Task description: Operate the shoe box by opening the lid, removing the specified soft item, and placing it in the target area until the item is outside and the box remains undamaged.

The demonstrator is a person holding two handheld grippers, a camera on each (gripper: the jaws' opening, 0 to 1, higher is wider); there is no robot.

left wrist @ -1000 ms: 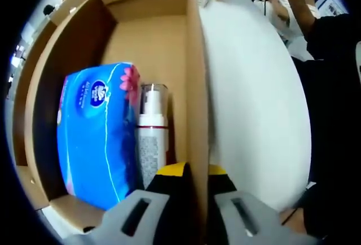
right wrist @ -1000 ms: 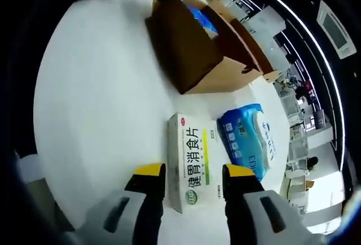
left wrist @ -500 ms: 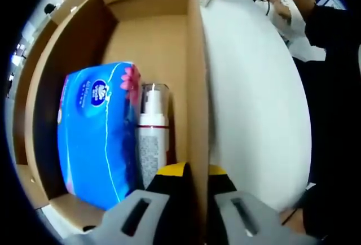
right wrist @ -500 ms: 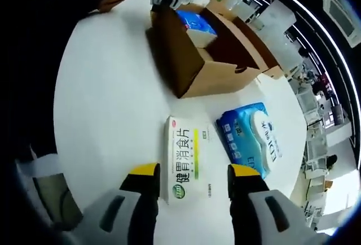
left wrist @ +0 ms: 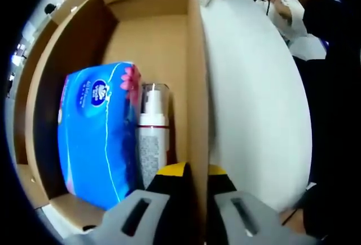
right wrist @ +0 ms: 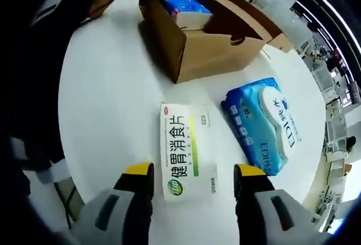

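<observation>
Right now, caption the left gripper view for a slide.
Left gripper clamps the open shoe box wall; tissue pack and pump bottle inside.

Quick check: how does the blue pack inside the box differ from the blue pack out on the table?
The blue tissue pack stands on edge inside the cardboard box, pressed against a pump bottle; the blue wipes pack lies flat on the white table and has a white flip lid. Both are soft blue packs.

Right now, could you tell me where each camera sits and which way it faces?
Left gripper view: rides the left gripper, clamped on the brown cardboard shoe box wall, looking inside at a blue tissue pack and white pump bottle.
Right gripper view: rides the open right gripper, above the white table, over a white medicine carton.
Shared: box, tissue pack, table.
</observation>
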